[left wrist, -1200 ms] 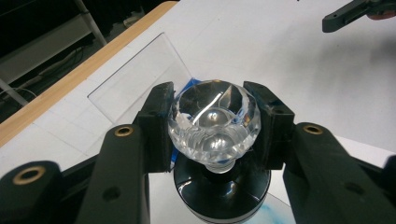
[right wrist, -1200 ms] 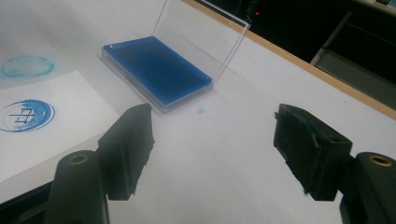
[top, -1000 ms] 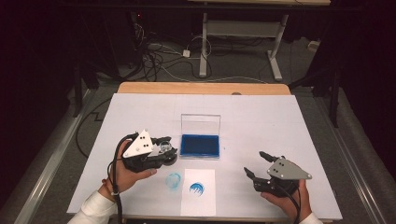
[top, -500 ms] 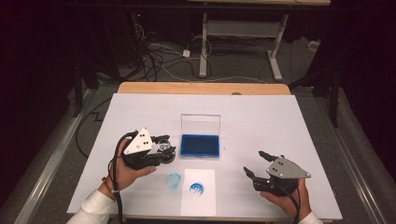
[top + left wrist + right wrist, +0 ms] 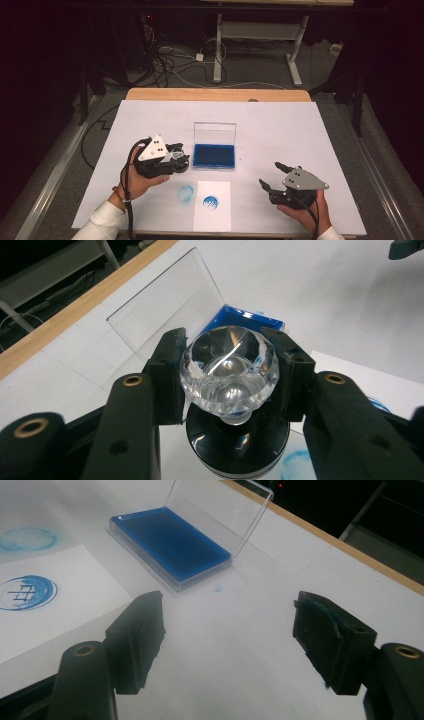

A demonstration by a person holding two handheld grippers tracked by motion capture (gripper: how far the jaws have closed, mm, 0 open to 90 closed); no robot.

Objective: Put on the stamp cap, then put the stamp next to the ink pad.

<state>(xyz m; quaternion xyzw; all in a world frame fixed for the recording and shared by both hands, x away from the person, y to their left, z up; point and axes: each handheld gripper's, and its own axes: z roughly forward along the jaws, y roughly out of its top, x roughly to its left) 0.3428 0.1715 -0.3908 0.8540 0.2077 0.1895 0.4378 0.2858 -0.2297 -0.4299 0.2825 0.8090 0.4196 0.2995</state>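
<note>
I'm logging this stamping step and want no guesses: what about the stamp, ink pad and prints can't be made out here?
- Stamp: its printing face is hidden in the left gripper view under its black base; in the high view the left gripper covers it.
- Print on the paper sheet: too small in the high view; the right gripper view cuts it off at the left edge.
- Ink pad: whether its surface is wet cannot be told.

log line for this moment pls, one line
left gripper: shut on clear faceted-knob stamp with black base | right gripper: open, empty | blue ink pad in clear lidded case: open | white paper sheet: blue round print
</note>
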